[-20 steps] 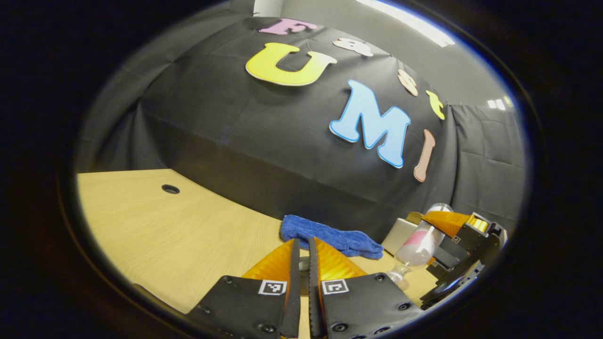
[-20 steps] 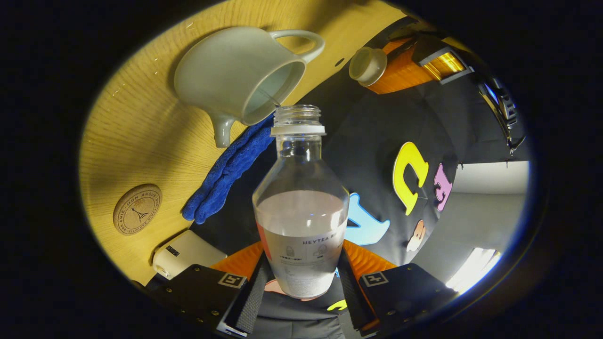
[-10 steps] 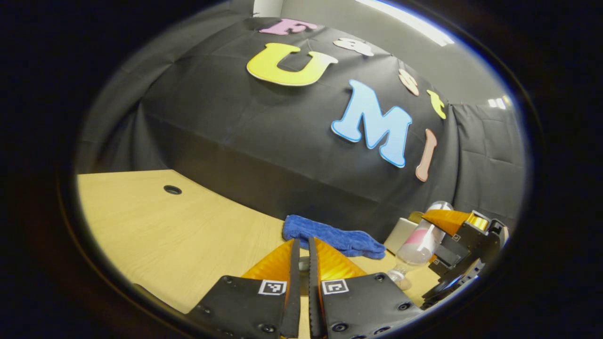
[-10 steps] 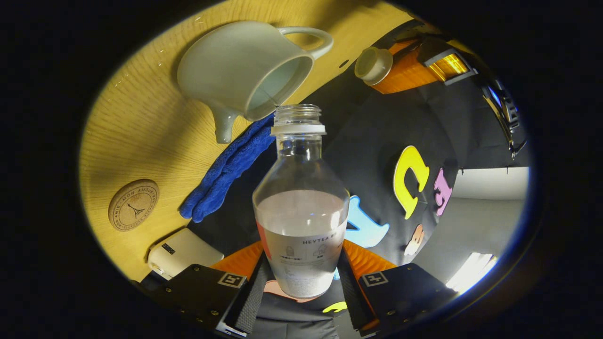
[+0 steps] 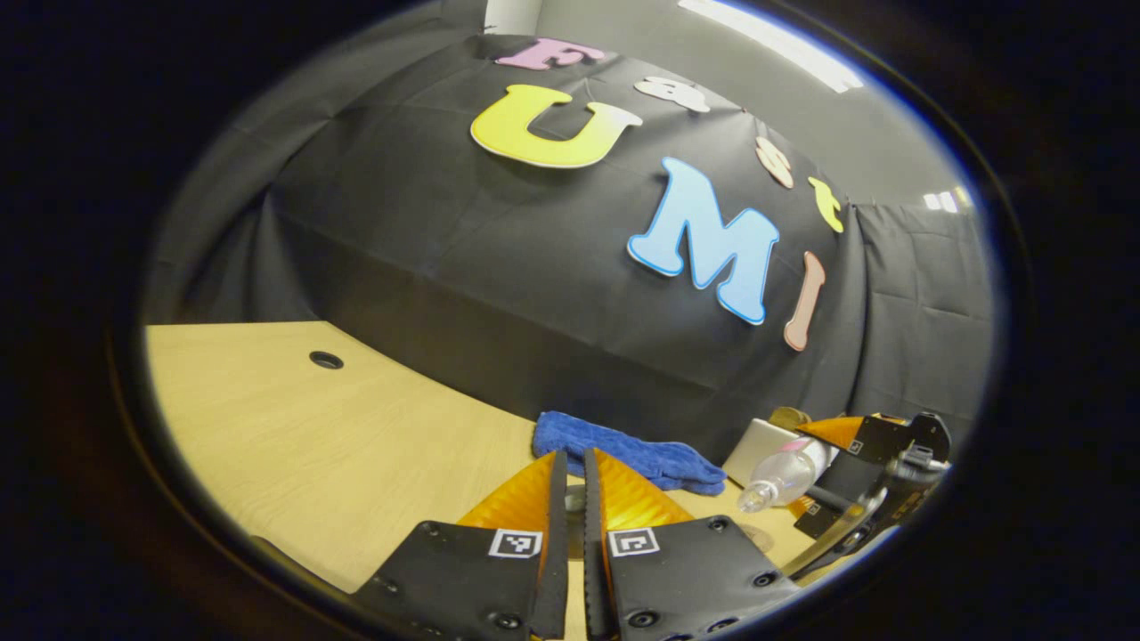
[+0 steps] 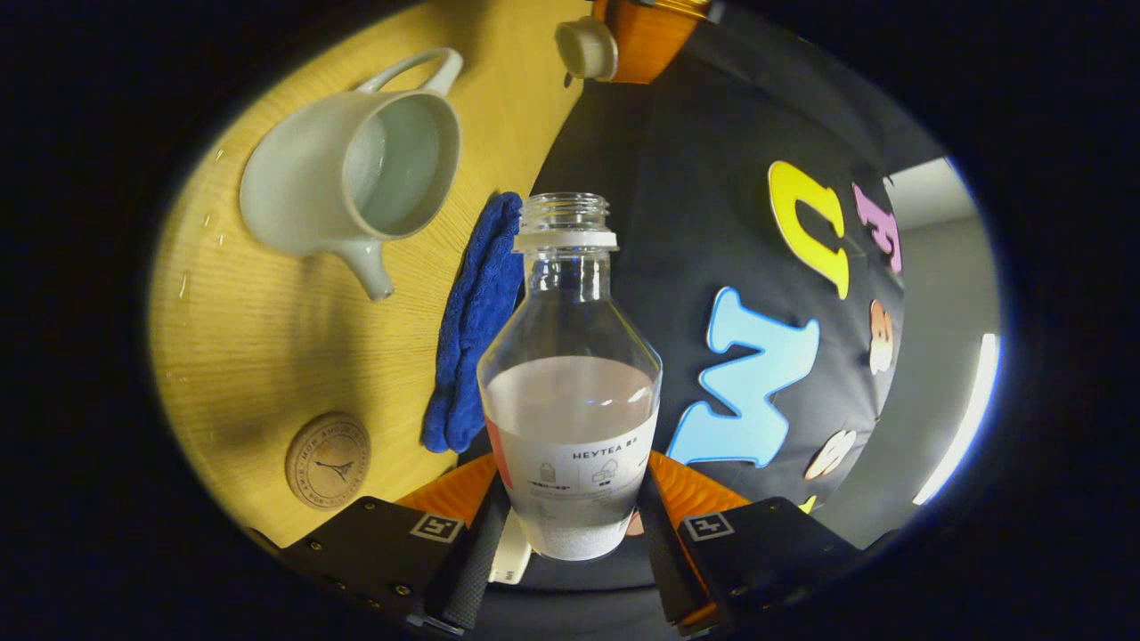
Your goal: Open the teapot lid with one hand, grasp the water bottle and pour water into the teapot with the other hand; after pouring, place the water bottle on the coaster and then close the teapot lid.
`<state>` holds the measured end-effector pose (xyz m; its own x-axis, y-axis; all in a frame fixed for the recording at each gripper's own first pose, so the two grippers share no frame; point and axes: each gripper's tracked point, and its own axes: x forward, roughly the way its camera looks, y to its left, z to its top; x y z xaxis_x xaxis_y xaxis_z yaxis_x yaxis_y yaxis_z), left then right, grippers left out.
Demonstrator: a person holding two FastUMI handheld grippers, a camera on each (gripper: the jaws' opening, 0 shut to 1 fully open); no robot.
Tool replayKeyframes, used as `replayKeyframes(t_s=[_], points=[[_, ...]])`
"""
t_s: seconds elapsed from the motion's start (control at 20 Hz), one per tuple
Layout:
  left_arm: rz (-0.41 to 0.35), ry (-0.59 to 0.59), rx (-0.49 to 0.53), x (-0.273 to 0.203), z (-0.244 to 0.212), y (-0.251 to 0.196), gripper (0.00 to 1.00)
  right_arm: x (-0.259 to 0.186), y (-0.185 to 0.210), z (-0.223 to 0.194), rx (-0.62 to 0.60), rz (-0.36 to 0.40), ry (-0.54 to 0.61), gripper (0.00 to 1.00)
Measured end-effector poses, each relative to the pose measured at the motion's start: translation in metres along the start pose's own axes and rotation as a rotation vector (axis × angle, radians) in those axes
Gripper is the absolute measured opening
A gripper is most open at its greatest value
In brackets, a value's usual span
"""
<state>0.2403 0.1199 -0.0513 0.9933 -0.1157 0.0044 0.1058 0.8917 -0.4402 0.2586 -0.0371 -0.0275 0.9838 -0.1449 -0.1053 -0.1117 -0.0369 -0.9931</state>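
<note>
The right tool (image 6: 570, 534) is clamped on the water bottle (image 6: 570, 401), held tilted, its mouth beside the open teapot (image 6: 347, 191) on the table (image 6: 249, 356). The left tool (image 5: 570, 512), pinched on the lid (image 6: 586, 49), hovers apart. The coaster (image 6: 328, 460) lies nearby.

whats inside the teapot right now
The teapot has its lid off; its pale inner wall shows with what looks like a little water. The bottom is partly hidden by the rim.
</note>
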Motion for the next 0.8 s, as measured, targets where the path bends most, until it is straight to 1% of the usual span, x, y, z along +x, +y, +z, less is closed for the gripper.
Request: replayKeyframes(t_s=[0.05, 0.1, 0.15, 0.25, 0.4, 0.45, 0.5, 0.55, 0.6, 0.8], points=[[0.001, 0.002, 0.001, 0.001, -0.001, 0.001, 0.17, 0.0, 0.004, -0.002, 0.047, 0.023, 0.012, 0.74], [0.0, 0.003, 0.001, 0.002, -0.002, 0.001, 0.17, -0.001, 0.008, -0.003, 0.091, 0.043, 0.021, 0.74], [0.0, 0.003, 0.0, 0.001, -0.001, 0.001, 0.1, -0.002, 0.011, -0.005, 0.131, 0.06, 0.032, 0.75], [-0.003, 0.003, -0.002, 0.001, 0.0, 0.001, 0.17, -0.002, 0.017, -0.009, 0.22, 0.094, 0.055, 0.75], [-0.008, 0.007, -0.004, 0.001, -0.002, 0.0, 0.17, -0.002, 0.027, -0.014, 0.371, 0.164, 0.088, 0.75], [-0.008, 0.008, -0.004, 0.001, -0.001, -0.001, 0.13, -0.003, 0.031, -0.016, 0.432, 0.186, 0.096, 0.75], [-0.009, 0.007, -0.007, 0.002, -0.003, -0.001, 0.17, -0.004, 0.035, -0.018, 0.495, 0.211, 0.109, 0.75], [-0.011, 0.007, -0.01, 0.002, -0.002, -0.001, 0.13, -0.001, 0.038, -0.018, 0.559, 0.235, 0.126, 0.75], [-0.012, 0.006, -0.012, 0.002, -0.002, -0.002, 0.17, 0.003, 0.04, -0.019, 0.628, 0.257, 0.141, 0.75], [-0.02, 0.011, -0.014, 0.002, -0.004, -0.004, 0.17, 0.005, 0.05, -0.032, 0.878, 0.316, 0.19, 0.75]])
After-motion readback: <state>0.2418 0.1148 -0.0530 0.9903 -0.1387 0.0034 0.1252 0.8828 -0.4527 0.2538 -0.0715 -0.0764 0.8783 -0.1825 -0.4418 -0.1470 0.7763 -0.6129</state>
